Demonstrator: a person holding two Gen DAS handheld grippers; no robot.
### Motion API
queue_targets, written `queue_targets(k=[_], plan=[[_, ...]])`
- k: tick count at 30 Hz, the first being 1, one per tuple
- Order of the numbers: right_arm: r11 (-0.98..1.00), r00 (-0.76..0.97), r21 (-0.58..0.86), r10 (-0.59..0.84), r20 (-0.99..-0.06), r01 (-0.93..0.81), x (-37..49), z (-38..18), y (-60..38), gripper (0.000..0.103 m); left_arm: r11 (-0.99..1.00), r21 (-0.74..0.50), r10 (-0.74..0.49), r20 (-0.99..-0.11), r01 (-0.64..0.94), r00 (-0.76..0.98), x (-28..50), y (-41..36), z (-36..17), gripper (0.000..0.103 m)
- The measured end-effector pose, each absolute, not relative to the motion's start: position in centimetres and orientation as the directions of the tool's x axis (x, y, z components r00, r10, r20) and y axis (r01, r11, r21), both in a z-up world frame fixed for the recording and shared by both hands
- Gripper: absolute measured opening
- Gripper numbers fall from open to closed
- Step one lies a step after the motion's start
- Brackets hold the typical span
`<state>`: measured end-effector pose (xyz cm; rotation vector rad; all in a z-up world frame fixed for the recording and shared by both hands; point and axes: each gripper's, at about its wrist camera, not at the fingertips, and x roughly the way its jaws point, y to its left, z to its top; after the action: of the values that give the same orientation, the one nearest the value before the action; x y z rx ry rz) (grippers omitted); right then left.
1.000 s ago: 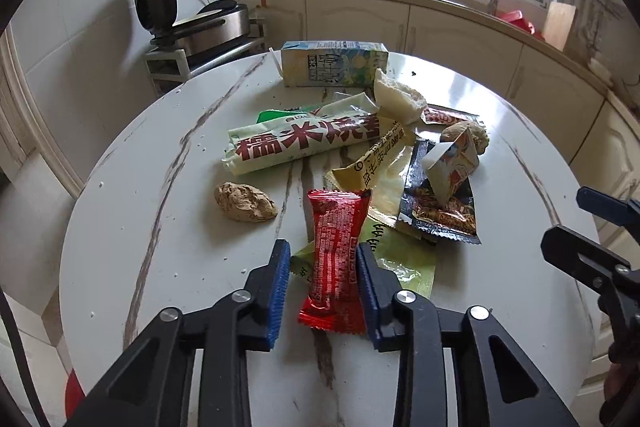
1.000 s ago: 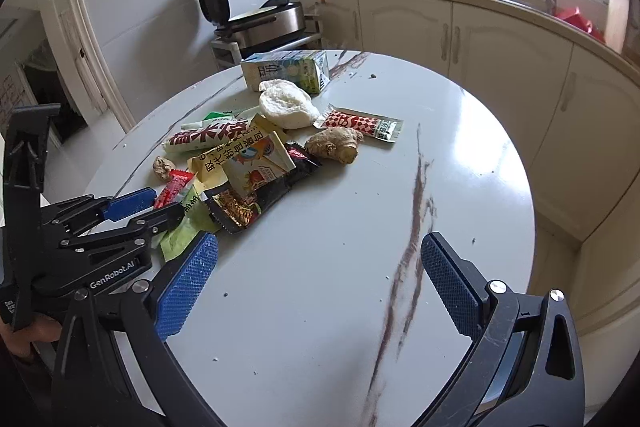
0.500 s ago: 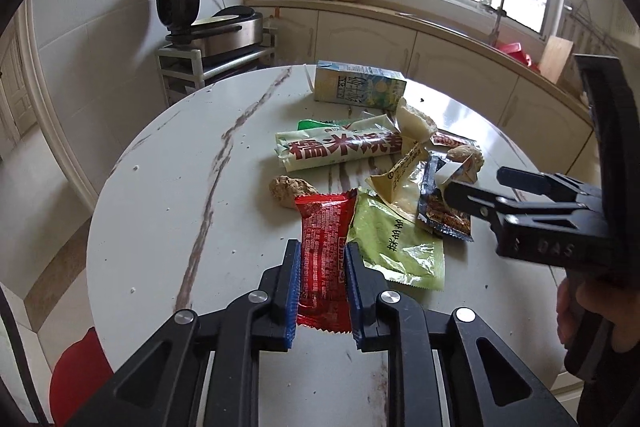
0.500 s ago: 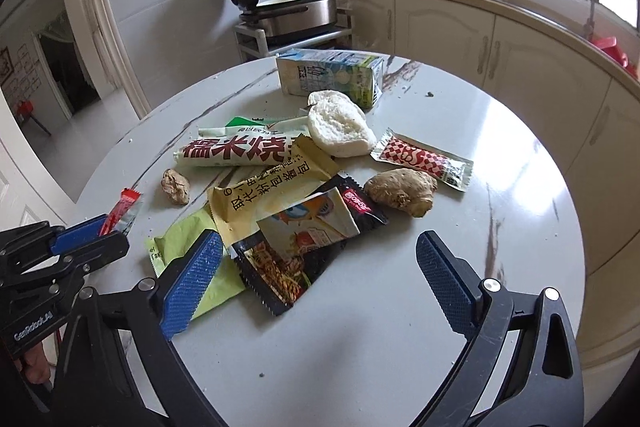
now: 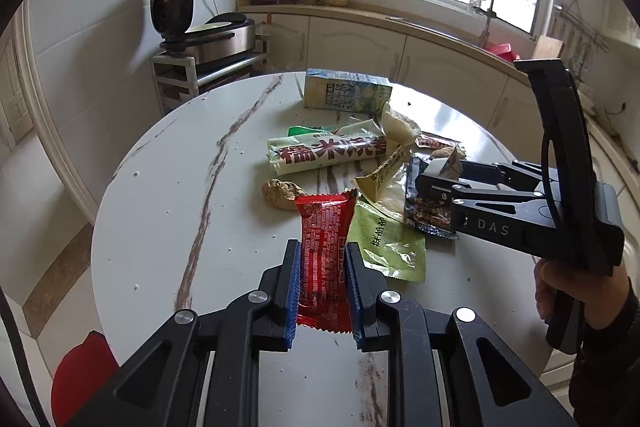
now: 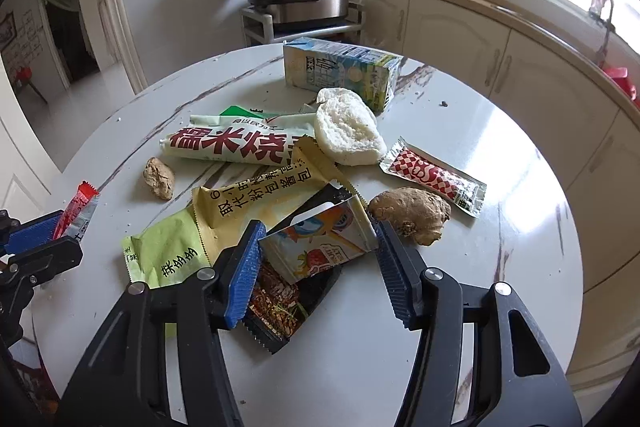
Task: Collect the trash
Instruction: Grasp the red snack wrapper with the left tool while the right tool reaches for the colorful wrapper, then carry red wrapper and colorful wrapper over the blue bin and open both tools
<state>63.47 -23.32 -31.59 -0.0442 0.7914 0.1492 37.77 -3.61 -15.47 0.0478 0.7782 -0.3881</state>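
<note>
On the left, the left gripper [image 5: 322,281] has its jaws clenched on a red snack wrapper [image 5: 325,251]; the blue pads press both long edges of the packet, whose lower end sits between them while its upper end sticks out forward, lifted clear of the round marble desk [image 5: 168,187]. In the right wrist view the same wrapper [image 6: 78,209] shows at the far left edge, held off to the side of the pile.

Just right of it on the desk lie a small piece of ginger [image 6: 159,177], a green packet [image 6: 168,253] and a long white wrapper with red characters [image 6: 236,143], with a yellow wrapper [image 6: 260,199] partly over the green one.

Further right, the right gripper [image 6: 316,259] is closing its jaws around a small opened packet printed with a cartoon and strawberries [image 6: 320,241]. This packet lies between the pads, its right edge at the right pad and its left edge at the left pad's tip; whether they press it yet cannot be told. It rests on a black snack bag [image 6: 280,299].

To the right sit a larger ginger root [image 6: 410,213], just beside the right pad, a half bun [image 6: 348,133], a red-checked sachet [image 6: 434,177] and a milk carton [image 6: 340,71].
</note>
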Motion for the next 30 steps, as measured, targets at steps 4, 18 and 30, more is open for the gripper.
queue_targets(k=[4,18,30], plan=[[0.986,0.715,0.079,0.162,-0.680,-0.148,61.9,-30.5,-24.4,0.053,0.925,-0.093,-0.329,-0.683,0.369,0.652,36.8,-4.2,-14.7,0.017],[0.968,0.781,0.225,0.224,-0.583,-0.110,52.8,-27.6,-31.3,0.053,0.863,-0.070,-0.414,-0.667,0.501,0.620,30.9,-12.2,-11.3,0.017],[0.936,0.841,0.307,0.022,-0.540,0.172,42.6,-28.9,-46.7,0.053,0.677,-0.044,-0.540,-0.707,0.735,0.456,26.8,-29.2,-11.2,0.017]])
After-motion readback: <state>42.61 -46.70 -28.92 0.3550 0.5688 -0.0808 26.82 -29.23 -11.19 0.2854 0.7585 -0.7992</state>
